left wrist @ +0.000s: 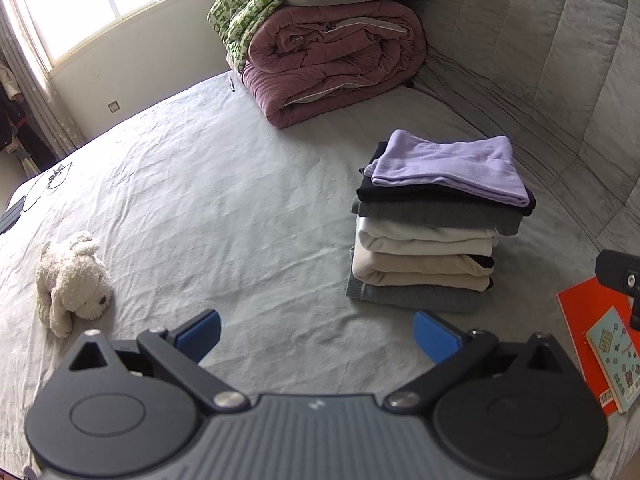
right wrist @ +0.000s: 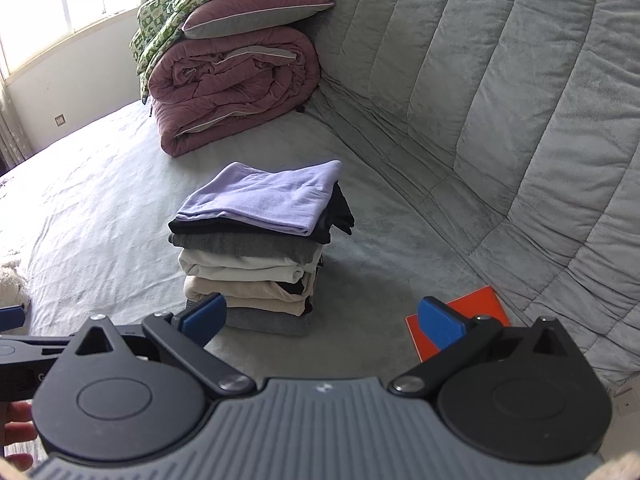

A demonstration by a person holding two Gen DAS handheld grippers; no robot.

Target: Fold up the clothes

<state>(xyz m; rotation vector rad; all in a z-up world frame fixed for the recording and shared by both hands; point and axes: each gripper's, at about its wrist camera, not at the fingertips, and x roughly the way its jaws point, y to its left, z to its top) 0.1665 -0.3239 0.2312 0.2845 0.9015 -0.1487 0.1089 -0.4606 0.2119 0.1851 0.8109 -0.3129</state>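
Note:
A stack of folded clothes stands on the grey bed sheet. Its top piece is a lilac garment; black, grey, white and beige pieces lie under it. My left gripper is open above the sheet, just in front of and left of the stack, with nothing between its blue pads. My right gripper is open too, its left pad in front of the stack's lower layers. Neither gripper touches the clothes.
A rolled maroon quilt with pillows and a green blanket lies at the head. A padded grey headboard runs along the right. A white plush dog lies left. An orange book lies right. A hand shows at lower left.

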